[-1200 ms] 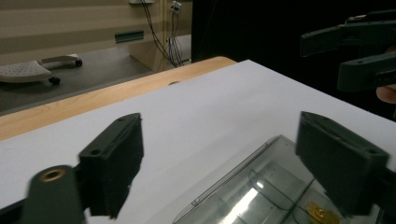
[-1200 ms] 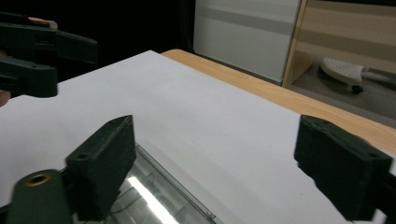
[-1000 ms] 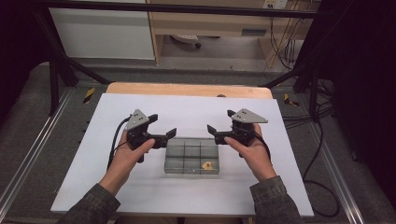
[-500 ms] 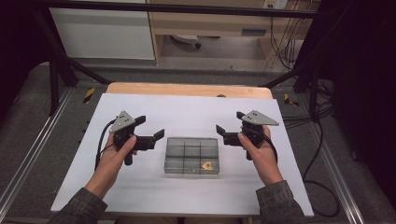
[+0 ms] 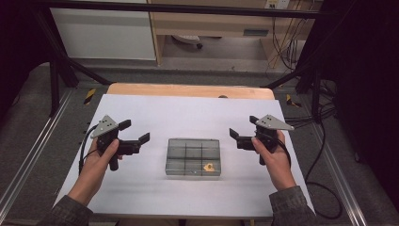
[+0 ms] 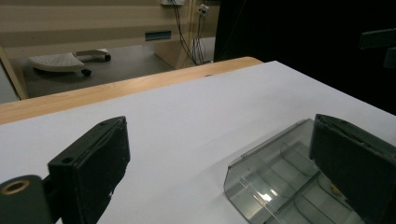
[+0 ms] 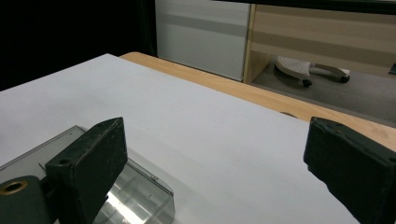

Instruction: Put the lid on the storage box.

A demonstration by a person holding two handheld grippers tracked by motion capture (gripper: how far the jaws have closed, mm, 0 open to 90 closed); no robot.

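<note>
A clear plastic compartment box (image 5: pixel 193 157) lies on the white table top (image 5: pixel 188 113), with a small yellow piece (image 5: pixel 208 166) in its near right compartment. My left gripper (image 5: pixel 134 131) hovers to the left of the box, open and holding nothing. My right gripper (image 5: pixel 243 127) hovers to the box's right, jaws wide apart and bare. The left gripper view has the box's corner (image 6: pixel 275 182) beside my right jaw, and the left gripper (image 6: pixel 224 177) is open there. In the right gripper view the box's corner (image 7: pixel 135 191) sits behind my left jaw, and the right gripper (image 7: pixel 219 172) stands open.
A wooden table edge (image 5: pixel 188 90) runs along the back of the white top. Black frame legs (image 5: pixel 56 70) and cables (image 5: pixel 320 155) stand around the table. A white cabinet (image 5: pixel 103 33) and a wheeled base (image 5: pixel 186 40) are on the floor beyond.
Both hands have drawn outward, away from the box: the left gripper moved left, the right gripper moved right. The box has stayed where it was.
</note>
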